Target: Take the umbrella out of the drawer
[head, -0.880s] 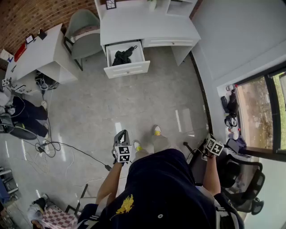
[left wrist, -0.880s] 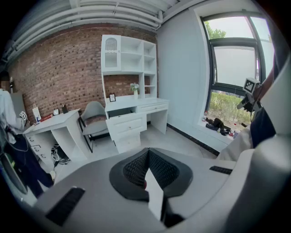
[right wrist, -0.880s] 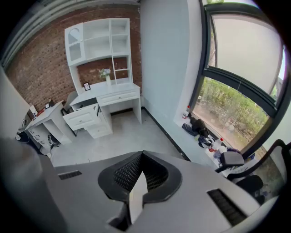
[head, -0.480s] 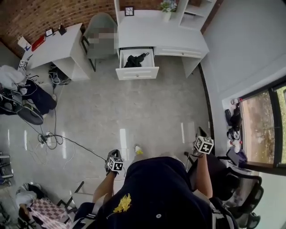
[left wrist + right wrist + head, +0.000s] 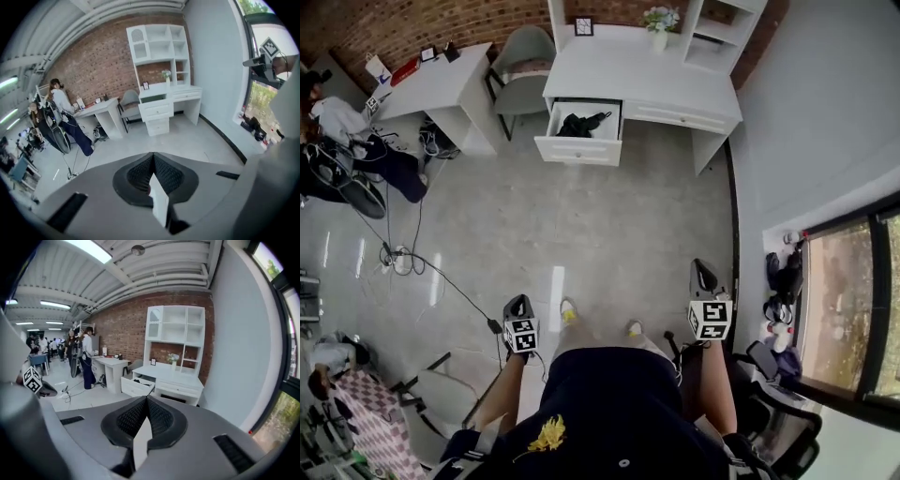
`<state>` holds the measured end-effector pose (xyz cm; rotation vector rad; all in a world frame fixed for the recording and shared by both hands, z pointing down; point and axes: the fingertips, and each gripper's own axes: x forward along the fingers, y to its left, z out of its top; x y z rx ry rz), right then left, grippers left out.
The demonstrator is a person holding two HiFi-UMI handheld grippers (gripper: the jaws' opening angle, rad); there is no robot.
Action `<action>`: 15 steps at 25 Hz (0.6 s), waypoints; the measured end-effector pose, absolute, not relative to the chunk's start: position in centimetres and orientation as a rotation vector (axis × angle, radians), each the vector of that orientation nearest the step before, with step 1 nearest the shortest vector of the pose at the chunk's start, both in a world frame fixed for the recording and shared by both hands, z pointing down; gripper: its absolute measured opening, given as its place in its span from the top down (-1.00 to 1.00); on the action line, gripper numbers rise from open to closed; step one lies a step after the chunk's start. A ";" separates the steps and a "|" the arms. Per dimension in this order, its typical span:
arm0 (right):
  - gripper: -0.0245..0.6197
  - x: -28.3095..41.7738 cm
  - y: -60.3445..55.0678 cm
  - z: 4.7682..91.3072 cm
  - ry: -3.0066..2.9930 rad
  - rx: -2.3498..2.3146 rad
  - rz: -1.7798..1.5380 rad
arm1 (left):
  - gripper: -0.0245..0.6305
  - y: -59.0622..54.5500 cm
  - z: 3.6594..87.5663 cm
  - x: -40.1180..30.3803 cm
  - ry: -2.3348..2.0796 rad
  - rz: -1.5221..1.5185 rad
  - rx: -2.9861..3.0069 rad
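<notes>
While the black umbrella (image 5: 583,123) is seen lying in the open drawer (image 5: 577,150) of the far white desk (image 5: 656,80), its shape hard to make out, the left gripper (image 5: 518,307) and right gripper (image 5: 703,274) are held clenched on nothing, well apart from it.

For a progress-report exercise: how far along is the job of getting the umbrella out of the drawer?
Done: the drawer stands open. In hand: nothing; the left tongs and right tongs are shut and empty, far from the desk. Left: walk up, grip the black umbrella lying in the drawer, and lift it out.
</notes>
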<state>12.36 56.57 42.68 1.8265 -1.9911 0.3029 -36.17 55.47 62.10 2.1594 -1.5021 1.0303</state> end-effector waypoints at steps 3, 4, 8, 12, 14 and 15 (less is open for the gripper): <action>0.84 13.7 56.8 40.2 -2.154 1.749 0.223 | 0.87 54.0 52.7 -29.9 -1.719 0.825 2.249; 0.84 14.0 56.7 39.7 -2.194 1.725 0.199 | 0.87 53.9 50.4 -27.7 -1.761 0.773 2.285; 0.84 14.0 57.2 38.5 -2.299 1.686 0.157 | 0.87 54.7 44.0 -21.3 -1.831 0.656 2.444; 0.84 13.6 57.6 38.3 -2.355 1.676 0.185 | 0.87 56.1 40.7 -19.3 -1.879 0.562 2.487; 0.84 13.4 57.4 38.9 -2.357 1.666 0.222 | 0.87 56.3 39.1 -19.0 -1.901 0.523 2.490; 0.84 13.4 57.2 39.2 -2.353 1.662 0.240 | 0.87 56.2 38.6 -19.0 -1.907 0.512 2.495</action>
